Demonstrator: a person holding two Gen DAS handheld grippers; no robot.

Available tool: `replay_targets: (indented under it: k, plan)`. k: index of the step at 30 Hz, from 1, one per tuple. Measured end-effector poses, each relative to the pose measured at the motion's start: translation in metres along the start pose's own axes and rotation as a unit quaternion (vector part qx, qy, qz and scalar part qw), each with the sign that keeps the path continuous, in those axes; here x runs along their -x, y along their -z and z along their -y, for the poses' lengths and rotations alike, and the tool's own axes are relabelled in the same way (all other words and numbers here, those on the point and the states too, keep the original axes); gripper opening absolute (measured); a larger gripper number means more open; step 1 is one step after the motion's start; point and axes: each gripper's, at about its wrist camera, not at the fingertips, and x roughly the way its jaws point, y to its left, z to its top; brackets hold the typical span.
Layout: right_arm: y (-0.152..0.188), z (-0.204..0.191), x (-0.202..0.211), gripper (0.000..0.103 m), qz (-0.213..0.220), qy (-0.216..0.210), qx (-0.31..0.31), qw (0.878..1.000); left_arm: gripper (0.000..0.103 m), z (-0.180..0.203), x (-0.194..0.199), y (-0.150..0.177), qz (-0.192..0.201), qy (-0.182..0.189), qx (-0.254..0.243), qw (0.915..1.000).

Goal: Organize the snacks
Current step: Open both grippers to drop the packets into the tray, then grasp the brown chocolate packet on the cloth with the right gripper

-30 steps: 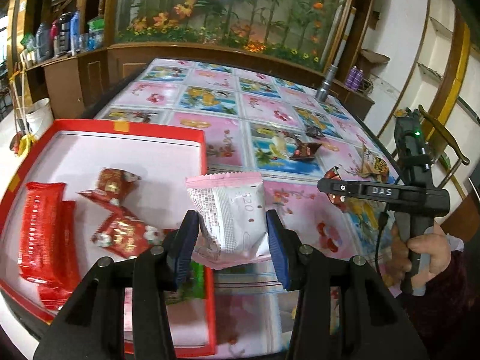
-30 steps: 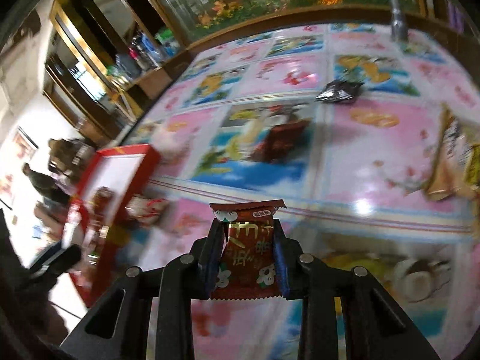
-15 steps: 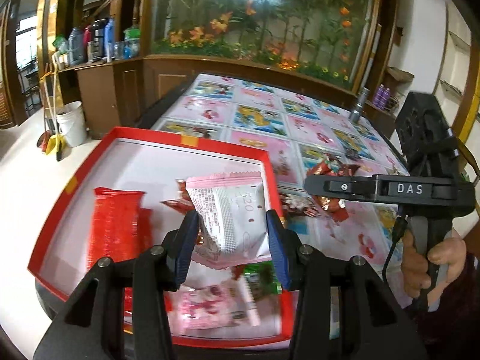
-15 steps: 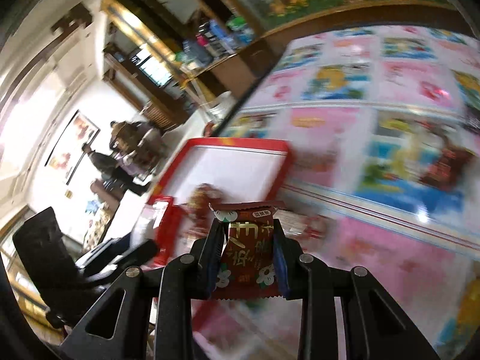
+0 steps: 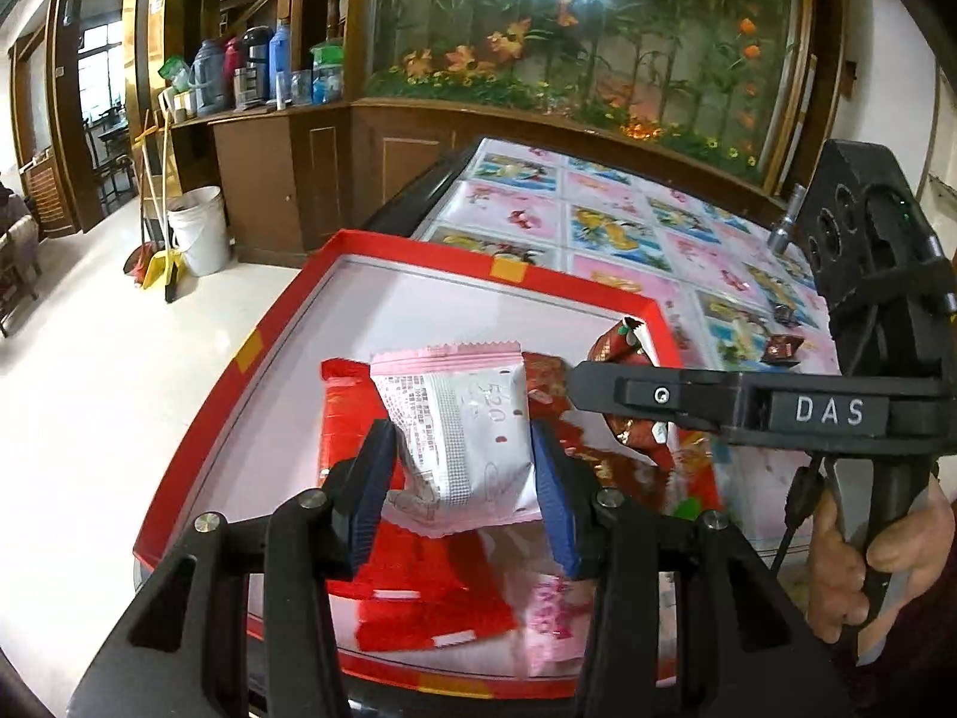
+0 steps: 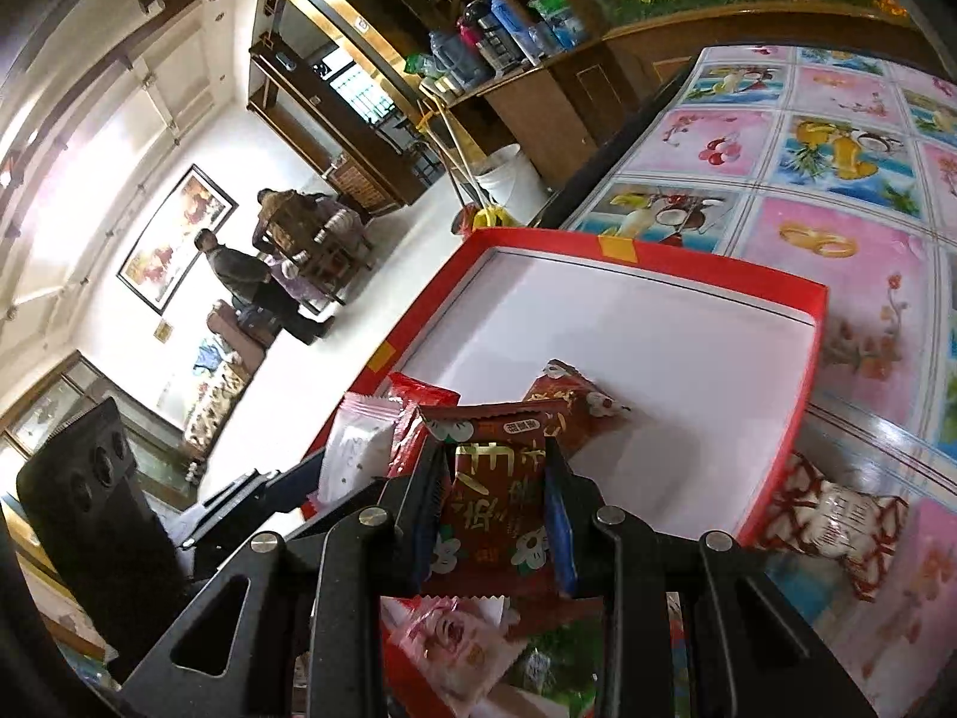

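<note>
Left wrist view: left gripper (image 5: 460, 490) is pinching a pink-white packet (image 5: 457, 425) above the red tray (image 5: 418, 254); right gripper (image 6: 496, 520) is pinching a dark red packet (image 6: 499, 502) alongside (both crowding one corner), risking collision or stray drops.

Home living room: wooden cabinets (image 5: 311, 179), thermos flasks (image 5: 251, 75), framed picture (image 6: 176, 239).
</note>
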Motion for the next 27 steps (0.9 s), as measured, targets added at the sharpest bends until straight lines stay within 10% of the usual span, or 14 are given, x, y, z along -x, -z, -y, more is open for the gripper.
replay_targets:
  k: [11,17,27]
  plan:
    - [-0.003,-0.001,-0.016,0.034,0.009,0.022,0.016,1.000,0.046,-0.009,-0.012,0.001,-0.010,-0.030,0.003,0.9995]
    - [-0.009,0.008,0.016,0.056,0.076,-0.025,-0.002,0.997,0.055,-0.007,-0.006,-0.003,-0.002,-0.046,0.003,0.9990]
    - [-0.006,0.071,0.074,0.058,0.128,0.022,-0.050,0.990,0.058,0.015,0.007,-0.005,0.013,-0.053,-0.030,0.9981]
